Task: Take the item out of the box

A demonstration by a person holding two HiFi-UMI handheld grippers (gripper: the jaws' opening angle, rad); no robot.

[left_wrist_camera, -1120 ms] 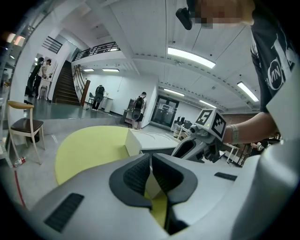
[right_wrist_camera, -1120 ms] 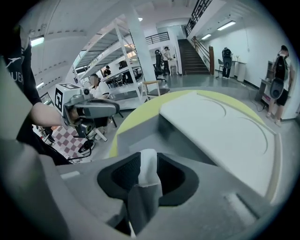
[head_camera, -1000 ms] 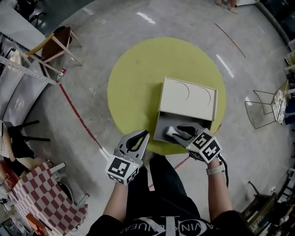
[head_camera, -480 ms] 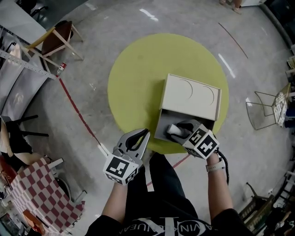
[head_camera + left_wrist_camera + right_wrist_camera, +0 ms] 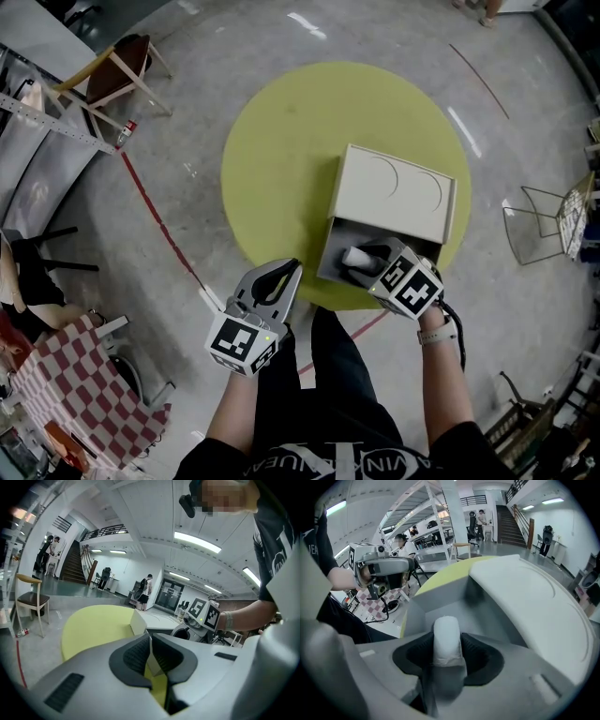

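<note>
Jaws of right gripper (image 5: 366,262) spread astride white roll (image 5: 446,634) inside box (image 5: 394,192): close squarely at mid-length, then lift clear of walls. Left gripper (image 5: 292,272) closed, empty.

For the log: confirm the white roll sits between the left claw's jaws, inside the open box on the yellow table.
No. The white roll sits between the right claw's jaws, inside the open box on the yellow table, per the right gripper view.
</note>
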